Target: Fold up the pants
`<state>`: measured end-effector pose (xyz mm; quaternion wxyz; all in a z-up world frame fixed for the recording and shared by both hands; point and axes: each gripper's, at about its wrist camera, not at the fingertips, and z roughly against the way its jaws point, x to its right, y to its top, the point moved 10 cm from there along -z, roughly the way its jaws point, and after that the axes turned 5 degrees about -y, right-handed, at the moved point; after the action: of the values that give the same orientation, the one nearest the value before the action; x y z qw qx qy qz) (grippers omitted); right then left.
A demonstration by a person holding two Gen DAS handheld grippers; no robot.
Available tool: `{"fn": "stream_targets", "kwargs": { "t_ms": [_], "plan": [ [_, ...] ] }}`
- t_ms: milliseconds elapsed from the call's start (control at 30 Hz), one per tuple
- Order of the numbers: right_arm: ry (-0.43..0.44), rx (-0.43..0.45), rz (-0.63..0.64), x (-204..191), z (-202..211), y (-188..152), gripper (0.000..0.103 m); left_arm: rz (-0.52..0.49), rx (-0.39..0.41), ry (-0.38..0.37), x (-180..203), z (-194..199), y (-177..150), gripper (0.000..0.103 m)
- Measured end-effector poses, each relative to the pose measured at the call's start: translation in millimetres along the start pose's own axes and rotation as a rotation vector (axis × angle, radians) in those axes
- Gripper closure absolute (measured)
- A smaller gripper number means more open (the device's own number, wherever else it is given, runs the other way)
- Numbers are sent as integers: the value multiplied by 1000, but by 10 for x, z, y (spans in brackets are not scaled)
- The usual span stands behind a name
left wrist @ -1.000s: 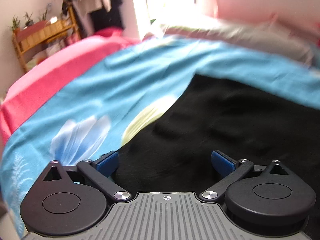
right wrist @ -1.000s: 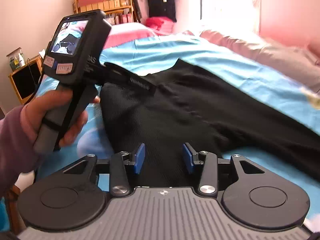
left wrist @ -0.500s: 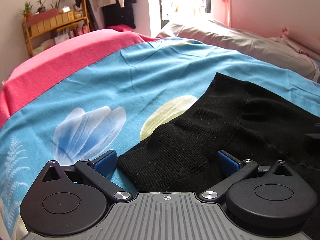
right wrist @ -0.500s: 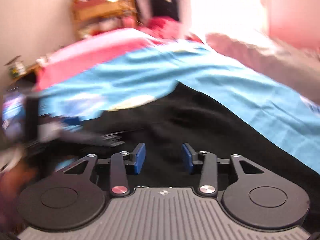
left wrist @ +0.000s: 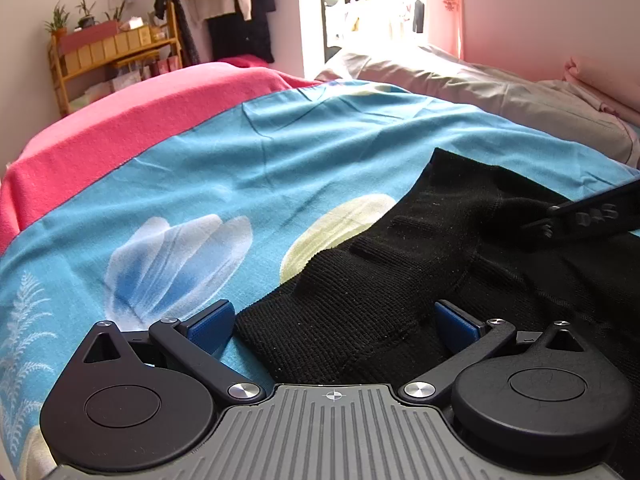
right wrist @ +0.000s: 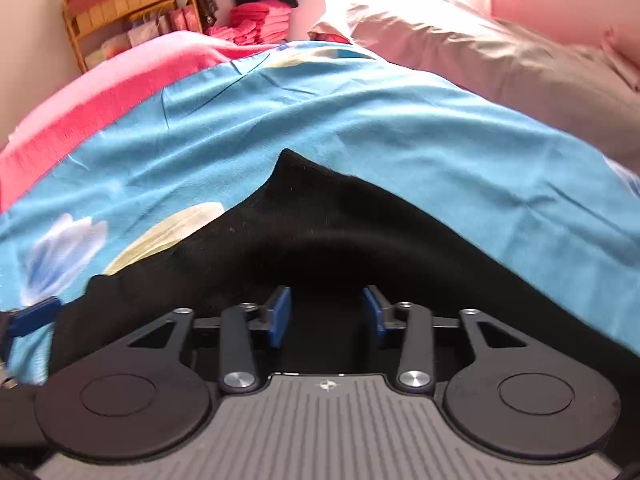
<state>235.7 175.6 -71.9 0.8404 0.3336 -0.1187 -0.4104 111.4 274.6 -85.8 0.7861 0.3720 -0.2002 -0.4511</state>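
Left gripper (left wrist: 334, 322) hovers low with its blue pads spread wide, straddling a ribbed corner of the black pants (left wrist: 440, 264) without pinching it, while the right gripper (right wrist: 326, 314) sits over the dark cloth too, jaws parted to a moderate gap and gripping nothing. Pants lie spread on the blue floral bedsheet (left wrist: 280, 160), a pink blanket (left wrist: 120, 128) alongside, grey pillows (left wrist: 480, 88) beyond, and a wooden shelf (left wrist: 112, 56) against the wall

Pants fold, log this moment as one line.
left claw: open, over pants edge | right claw: open, above pants | bedsheet: blue, floral
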Motion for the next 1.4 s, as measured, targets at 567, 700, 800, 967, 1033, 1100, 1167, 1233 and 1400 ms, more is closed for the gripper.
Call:
{"fn": "stream_targets", "kwargs": {
  "t_ms": [567,700,800,967,1033,1100,1167,1233,1400],
  "plan": [
    [-201,-60,-233,1336,205,-504,42,-1,-2,0,-6,-9,1,0],
    [-171,32,-362,1619,623,-486,34,2,-3,-2,-9,-12,1,0],
    [-222,91,-371,1963,989,-606,32,4,-3,-3,-15,-13,3,0],
    [-327,59,-528,2977,1232,-1189,82,2,-4,-2,-8,-13,2,0],
    [-288,96,-629,3306,1467,-1306,87,0,-6,0,-13,-15,0,0],
    [-402,166,-734,3715,1783,-1474,46,-1,-8,3,-12,-16,0,0],
    [-557,148,-731,4066,1966,-1720,73,-5,-10,8,-6,-18,1,0],
    [-526,154,-794,4243,2153,-1898,88,-6,-13,9,-5,-21,1,0],
    [-685,225,-789,4113,2943,-2190,54,-14,-25,14,8,-27,5,0]
  ]
}}
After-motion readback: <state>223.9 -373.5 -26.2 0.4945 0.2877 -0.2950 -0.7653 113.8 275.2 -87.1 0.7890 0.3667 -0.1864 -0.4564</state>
